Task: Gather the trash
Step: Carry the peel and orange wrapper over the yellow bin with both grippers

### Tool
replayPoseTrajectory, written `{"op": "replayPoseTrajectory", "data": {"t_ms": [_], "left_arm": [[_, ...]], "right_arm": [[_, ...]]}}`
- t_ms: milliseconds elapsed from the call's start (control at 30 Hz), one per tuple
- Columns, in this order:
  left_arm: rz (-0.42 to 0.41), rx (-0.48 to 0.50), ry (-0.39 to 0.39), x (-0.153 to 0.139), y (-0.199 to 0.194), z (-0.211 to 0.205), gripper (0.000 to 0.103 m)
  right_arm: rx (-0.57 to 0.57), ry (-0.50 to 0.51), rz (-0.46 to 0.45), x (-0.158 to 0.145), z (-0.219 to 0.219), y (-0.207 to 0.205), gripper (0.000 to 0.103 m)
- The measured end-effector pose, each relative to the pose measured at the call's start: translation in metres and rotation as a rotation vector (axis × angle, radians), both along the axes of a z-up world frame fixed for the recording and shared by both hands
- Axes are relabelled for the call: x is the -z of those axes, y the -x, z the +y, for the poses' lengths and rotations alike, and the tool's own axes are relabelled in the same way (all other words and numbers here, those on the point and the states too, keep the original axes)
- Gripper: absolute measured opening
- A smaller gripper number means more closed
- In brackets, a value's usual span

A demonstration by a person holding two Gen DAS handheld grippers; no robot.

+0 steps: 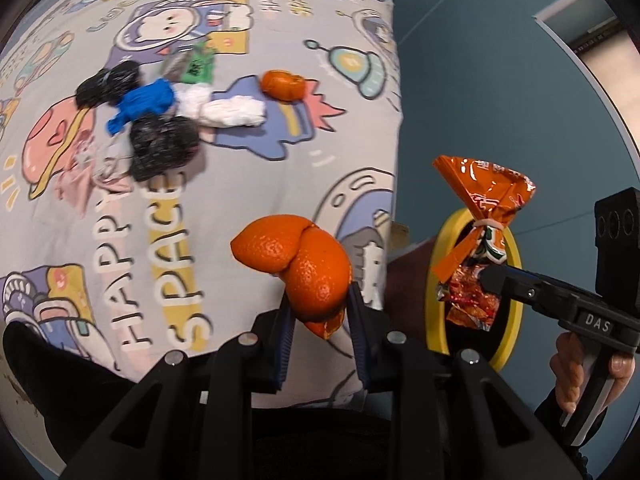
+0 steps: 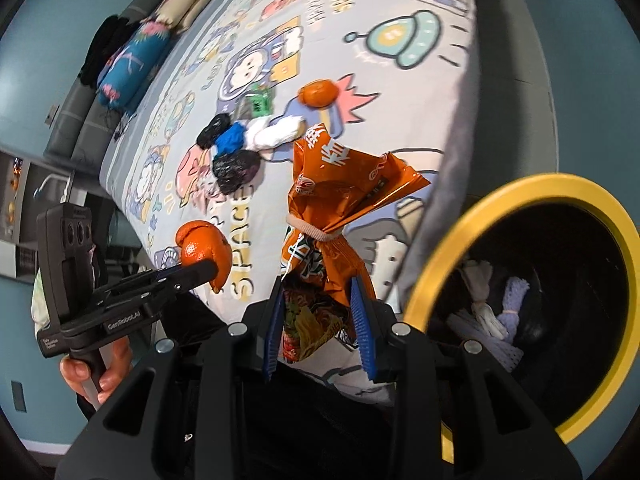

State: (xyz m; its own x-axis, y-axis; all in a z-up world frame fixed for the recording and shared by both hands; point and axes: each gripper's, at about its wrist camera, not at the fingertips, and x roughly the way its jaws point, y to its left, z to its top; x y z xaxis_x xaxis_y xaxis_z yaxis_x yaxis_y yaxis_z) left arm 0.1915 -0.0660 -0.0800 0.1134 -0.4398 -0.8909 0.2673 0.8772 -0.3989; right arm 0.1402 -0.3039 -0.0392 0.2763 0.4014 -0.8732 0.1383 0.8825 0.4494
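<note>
Our left gripper points steeply down at the lower centre of its own view, its blue-padded jaws narrow and pressed on a piece of orange peel that rises above the fingertips over the printed bedsheet. In the right wrist view the same gripper reaches in from the lower left, the peel at its tip, and a hand wraps the handle below it.

Our right gripper tilts down likewise, jaws narrow and clamped on the lower part of an orange snack wrapper tied at the waist with a pale band; the crumpled top fans upward in the centre of the frame. From the left wrist view that gripper enters from the right edge with the wrapper in front of a yellow-rimmed bin, and fingers grip its handle at lower right.

The bin sits at the right of the right view, beside the bed's edge, with pale scraps inside. Up the sheet lies a heap of trash in black, blue and white, with another orange peel just right of it.
</note>
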Motion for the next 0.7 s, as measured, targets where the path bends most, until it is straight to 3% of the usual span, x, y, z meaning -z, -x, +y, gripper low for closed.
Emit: {"op": "replayPoseTrajectory", "data": {"t_ms": [700], "left_arm": [[-0.02, 0.209, 0.025, -0.016, 0.029, -0.098, 0.024]], "right_arm": [[0.281, 0.008, 0.015, -0.004, -0.094, 0.048, 0.03]]}}
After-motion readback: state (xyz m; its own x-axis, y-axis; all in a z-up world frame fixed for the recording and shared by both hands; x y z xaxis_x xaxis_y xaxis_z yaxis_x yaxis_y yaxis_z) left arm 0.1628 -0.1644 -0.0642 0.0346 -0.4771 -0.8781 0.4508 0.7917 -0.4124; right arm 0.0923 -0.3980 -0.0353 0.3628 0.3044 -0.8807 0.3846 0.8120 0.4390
